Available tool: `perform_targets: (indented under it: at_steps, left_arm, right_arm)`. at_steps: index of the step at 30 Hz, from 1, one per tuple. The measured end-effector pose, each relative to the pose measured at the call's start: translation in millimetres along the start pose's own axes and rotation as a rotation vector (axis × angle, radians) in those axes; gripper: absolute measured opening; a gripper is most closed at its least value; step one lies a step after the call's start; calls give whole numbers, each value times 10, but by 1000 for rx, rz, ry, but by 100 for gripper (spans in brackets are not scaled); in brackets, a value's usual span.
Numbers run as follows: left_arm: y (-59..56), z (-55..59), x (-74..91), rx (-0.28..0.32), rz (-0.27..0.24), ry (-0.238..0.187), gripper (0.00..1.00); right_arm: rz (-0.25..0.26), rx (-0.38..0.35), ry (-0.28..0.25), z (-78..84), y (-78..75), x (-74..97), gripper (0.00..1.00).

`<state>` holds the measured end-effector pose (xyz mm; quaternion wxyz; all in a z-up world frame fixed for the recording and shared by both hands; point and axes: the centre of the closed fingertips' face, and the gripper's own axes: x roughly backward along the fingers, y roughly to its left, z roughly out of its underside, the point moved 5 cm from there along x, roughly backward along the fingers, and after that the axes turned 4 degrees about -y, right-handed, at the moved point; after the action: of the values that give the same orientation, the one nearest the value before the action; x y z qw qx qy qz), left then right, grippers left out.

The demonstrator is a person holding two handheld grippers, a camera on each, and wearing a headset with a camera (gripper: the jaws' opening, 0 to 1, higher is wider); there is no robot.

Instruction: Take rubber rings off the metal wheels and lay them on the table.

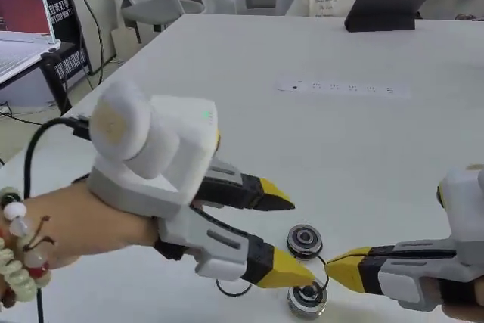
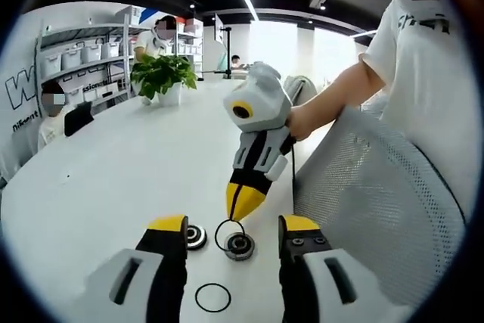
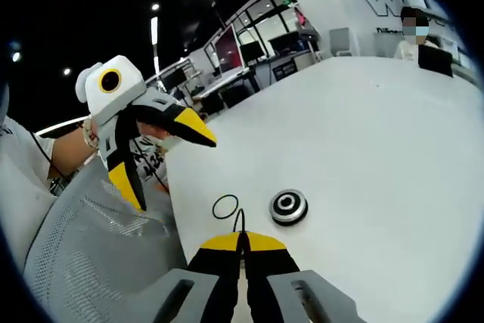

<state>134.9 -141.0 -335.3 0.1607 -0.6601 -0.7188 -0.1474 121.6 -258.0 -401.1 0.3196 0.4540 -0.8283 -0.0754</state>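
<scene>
Two small metal wheels lie on the white table [image 1: 355, 149]: one [image 1: 305, 240] between my grippers, the other [image 1: 308, 299] nearer the front edge. My right gripper [image 1: 333, 262] [image 3: 242, 240] is shut on a thin black rubber ring [image 2: 217, 234], which it holds stretched just above the nearer wheel [image 2: 239, 246]. My left gripper [image 1: 290, 237] [image 2: 233, 225] stands open with nothing between its yellow tips, right beside the wheels. The second wheel [image 2: 195, 237] [image 3: 289, 206] has dark rubber around it. A loose ring [image 1: 234, 293] [image 2: 196, 297] [image 3: 214, 207] lies flat on the table.
A white power strip [image 1: 344, 87] lies farther back on the table. A person sits at the far end behind a dark tablet [image 1: 382, 11]. Office chairs [image 1: 151, 1] stand at the back left and a mesh chair [image 2: 378, 209] is close to the near edge.
</scene>
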Motion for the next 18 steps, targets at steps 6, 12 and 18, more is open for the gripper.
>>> perform_targets:
  at_steps: [6,12,18]
  left_arm:
    - [8,18,356,-26,-56,24,58]
    - [-44,120,701,-13,-110,52,65]
    - [-101,218,908,43,-185,27,68]
  right_arm:
    - [4,10,-30,-115,33,57,0]
    - [3,30,-55,-249,85,90,0]
    - [-10,43,-64,-356,134,52,0]
